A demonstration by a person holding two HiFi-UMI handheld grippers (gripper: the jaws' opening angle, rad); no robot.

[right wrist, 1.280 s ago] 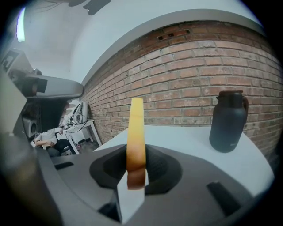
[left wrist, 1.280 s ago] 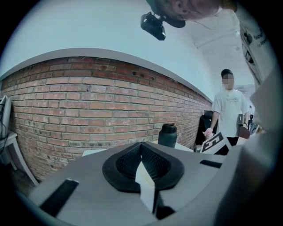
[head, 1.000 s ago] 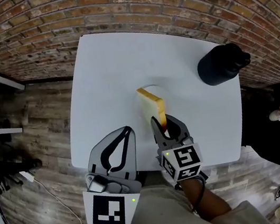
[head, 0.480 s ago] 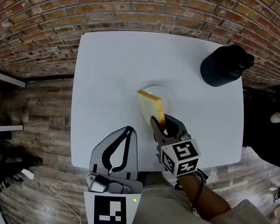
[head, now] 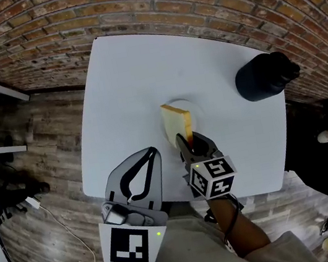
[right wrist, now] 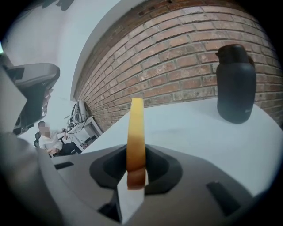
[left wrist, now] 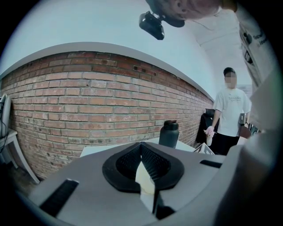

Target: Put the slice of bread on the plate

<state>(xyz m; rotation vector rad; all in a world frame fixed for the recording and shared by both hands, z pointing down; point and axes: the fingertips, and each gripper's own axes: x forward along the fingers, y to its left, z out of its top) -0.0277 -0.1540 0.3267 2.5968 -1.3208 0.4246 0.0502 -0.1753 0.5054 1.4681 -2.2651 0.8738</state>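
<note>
A slice of bread [head: 177,123] with a golden crust stands on edge, its lower end clamped in my right gripper [head: 186,138], which is shut on it. The slice hangs just above a white plate [head: 180,101] at the middle of the white table [head: 124,84]; the bread hides most of the plate. In the right gripper view the bread [right wrist: 136,132] rises upright from the jaws of the right gripper [right wrist: 135,170]. My left gripper [head: 152,150] hovers over the table's near edge, left of the bread, shut with nothing in it; in its own view the left gripper [left wrist: 141,145] shows tips that meet.
A black bottle [head: 264,76] stands at the table's far right corner, also in view as the bottle [right wrist: 235,84] and the bottle [left wrist: 169,133]. A brick wall [head: 130,8] runs behind the table. A person [left wrist: 231,110] stands off to the right. Wooden floor lies left.
My right gripper has sunk a little and rolled slightly, so the bread's broad face now shows more from above. The left gripper has stayed where it was.
</note>
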